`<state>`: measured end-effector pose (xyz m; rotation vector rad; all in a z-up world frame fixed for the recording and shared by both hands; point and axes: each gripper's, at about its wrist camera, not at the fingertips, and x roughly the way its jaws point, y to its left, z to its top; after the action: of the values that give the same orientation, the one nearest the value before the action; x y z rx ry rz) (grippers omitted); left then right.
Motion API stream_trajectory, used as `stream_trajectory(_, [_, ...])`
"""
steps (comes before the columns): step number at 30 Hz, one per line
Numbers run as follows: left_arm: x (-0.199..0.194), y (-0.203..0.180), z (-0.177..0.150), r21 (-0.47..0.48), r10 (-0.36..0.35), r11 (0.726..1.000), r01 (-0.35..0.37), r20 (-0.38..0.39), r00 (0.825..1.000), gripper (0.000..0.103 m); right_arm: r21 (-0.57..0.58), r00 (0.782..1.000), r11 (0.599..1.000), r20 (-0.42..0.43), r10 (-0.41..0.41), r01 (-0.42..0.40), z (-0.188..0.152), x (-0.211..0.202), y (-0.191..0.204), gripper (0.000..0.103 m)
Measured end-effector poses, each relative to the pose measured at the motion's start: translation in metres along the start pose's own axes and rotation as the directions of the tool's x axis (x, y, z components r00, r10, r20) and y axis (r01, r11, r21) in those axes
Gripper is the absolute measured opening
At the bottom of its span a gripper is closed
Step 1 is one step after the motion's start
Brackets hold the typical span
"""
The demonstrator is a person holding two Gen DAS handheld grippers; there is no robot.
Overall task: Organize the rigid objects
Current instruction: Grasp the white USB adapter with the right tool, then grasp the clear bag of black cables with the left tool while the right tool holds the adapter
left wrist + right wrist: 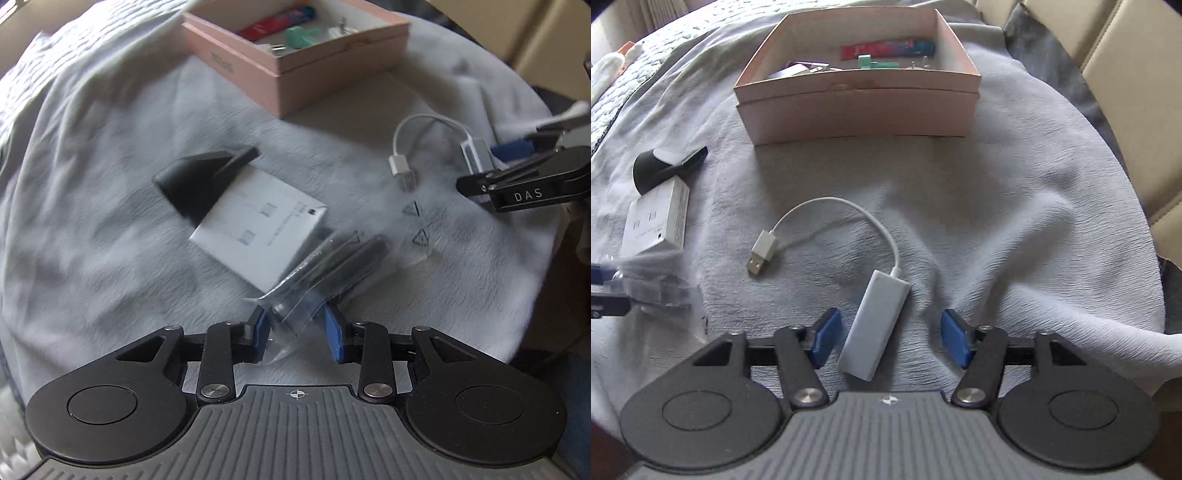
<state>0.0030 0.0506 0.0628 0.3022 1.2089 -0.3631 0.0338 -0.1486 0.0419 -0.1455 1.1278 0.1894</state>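
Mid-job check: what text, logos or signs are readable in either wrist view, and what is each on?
"DAS": white letters on the right claw, seen from the left wrist.
Triangle signs: printed on the clear plastic bag, nothing to read inside them.
White flat box: small print and a dark logo, too blurred to read.
Pink box: faint embossed word on its side, unreadable.

Motion blur smears the bag [325, 273] and the print on the white box [266, 225]; the pink box [857, 107] wall hides part of its contents
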Motion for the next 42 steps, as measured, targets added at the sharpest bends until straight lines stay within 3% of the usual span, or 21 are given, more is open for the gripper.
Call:
stream_trajectory(4, [-0.013,-0.012,0.005,0.116,-0.062,0.991,0.068,-0.052,0.997,0.035,0.019,1.000,1.000,0.018,0.011,-0.012,-0.005,0.002,-0.005,0.069])
stream_trajectory(7, [-0.031,-0.017,-0.001,0.219,-0.062,0.972,0.079,-0.084,0.994,0.035,0.059,0.999,0.997,0.010,0.050,-0.050,-0.004,0.007,-0.013,0.074])
stream_trajectory(9, [-0.039,-0.017,-0.001,0.220,-0.075,0.971,0.095,-0.098,0.992,0.035,0.069,0.997,0.995,0.009,0.074,-0.074,-0.004,0.009,-0.015,0.081])
stream_trajectory(12, [-0.040,-0.017,0.010,0.199,-0.100,0.974,0.109,-0.053,0.994,0.034,0.059,0.997,0.995,0.010,0.080,-0.081,-0.004,0.011,-0.011,0.088])
stream_trajectory(19, [0.015,-0.033,0.038,0.257,-0.065,0.963,0.082,-0.073,0.995,0.038,0.049,0.995,0.994,0.023,0.096,-0.097,-0.006,0.013,-0.011,0.093])
stream_trajectory(23, [0.031,-0.034,0.042,0.236,-0.058,0.969,0.072,-0.065,0.996,0.043,0.015,0.991,0.991,0.014,0.131,-0.132,-0.009,0.016,-0.011,0.103])
stream_trajectory(29, [0.029,-0.020,0.027,0.075,-0.088,0.994,0.085,0.034,0.996,0.044,0.006,0.989,0.990,-0.027,0.144,-0.144,0.000,0.019,-0.012,0.103])
stream_trajectory(31, [0.027,-0.021,0.022,0.077,-0.080,0.994,0.075,0.057,0.995,0.045,-0.001,0.988,0.989,-0.025,0.149,-0.149,0.000,0.016,-0.013,0.103])
stream_trajectory(36, [0.020,-0.029,0.016,0.036,-0.030,0.999,0.028,0.045,0.999,0.037,0.016,0.993,0.994,0.052,0.105,-0.106,-0.003,-0.008,-0.013,0.069])
stream_trajectory(41, [0.014,-0.032,0.004,-0.070,-0.057,0.996,0.057,0.010,0.998,0.035,0.019,0.994,0.998,0.086,0.065,-0.067,-0.001,-0.010,-0.008,0.056])
stream_trajectory(42, [0.013,-0.033,0.001,-0.078,-0.054,0.995,0.054,0.008,0.999,0.035,0.002,0.996,0.999,0.074,0.049,-0.049,0.001,-0.006,-0.005,0.049])
